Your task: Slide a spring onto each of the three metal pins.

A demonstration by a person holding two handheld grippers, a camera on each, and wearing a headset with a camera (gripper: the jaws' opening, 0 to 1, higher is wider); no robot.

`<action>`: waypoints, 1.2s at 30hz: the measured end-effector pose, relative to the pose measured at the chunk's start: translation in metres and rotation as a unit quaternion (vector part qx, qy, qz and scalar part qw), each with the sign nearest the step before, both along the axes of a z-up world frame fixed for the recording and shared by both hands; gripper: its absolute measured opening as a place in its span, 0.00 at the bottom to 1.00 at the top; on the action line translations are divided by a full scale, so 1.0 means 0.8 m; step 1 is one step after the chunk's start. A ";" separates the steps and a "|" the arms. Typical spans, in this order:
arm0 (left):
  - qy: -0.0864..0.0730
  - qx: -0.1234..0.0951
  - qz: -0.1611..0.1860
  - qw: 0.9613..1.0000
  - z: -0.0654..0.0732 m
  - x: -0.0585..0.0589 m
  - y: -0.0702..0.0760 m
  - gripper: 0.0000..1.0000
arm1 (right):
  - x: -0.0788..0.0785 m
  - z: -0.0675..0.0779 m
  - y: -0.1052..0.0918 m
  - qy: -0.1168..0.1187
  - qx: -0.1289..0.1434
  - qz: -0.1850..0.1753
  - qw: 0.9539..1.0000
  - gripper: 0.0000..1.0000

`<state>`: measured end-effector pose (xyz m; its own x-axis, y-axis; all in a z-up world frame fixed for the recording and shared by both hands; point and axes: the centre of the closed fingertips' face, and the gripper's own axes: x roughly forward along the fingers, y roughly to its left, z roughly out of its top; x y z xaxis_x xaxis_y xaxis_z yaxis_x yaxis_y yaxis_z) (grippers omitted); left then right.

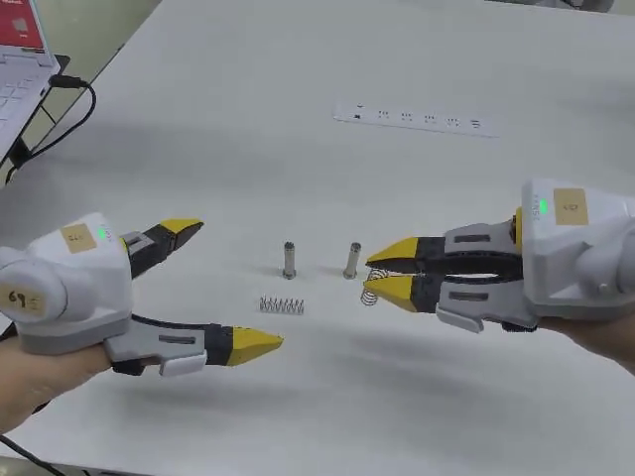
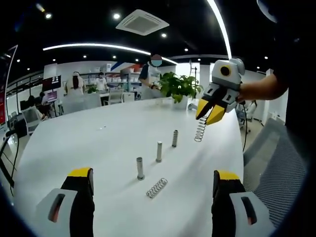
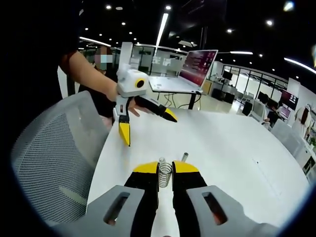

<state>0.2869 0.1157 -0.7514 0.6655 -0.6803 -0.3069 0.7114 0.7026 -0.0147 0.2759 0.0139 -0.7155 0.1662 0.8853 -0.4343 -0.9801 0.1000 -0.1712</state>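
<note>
Spring (image 3: 165, 175) hangs pinched at its top in the right gripper (image 1: 392, 270), just beside a bare pin (image 1: 352, 260), seemingly ready for threading on; the left gripper (image 1: 235, 286) hovers spread wide near a second spring (image 1: 282, 305) lying flat.

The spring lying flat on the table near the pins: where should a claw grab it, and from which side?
Around its middle, across the coils. The loose spring lies on its side, so the open left claw would probably best come down from above, one jaw on each long side.
</note>
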 end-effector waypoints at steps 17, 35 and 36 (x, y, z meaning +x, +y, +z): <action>0.002 -0.009 0.008 1.000 -0.001 -0.003 0.004 0.99 | 0.035 -0.001 -0.011 -0.006 -0.001 -0.043 0.999 0.07; 0.010 -0.011 0.013 1.000 -0.006 -0.006 0.005 0.99 | 0.073 -0.002 -0.003 0.010 0.000 -0.074 0.997 0.07; 0.010 -0.011 0.014 1.000 -0.007 -0.006 0.006 0.99 | 0.075 -0.004 -0.003 0.019 -0.001 -0.076 0.997 0.07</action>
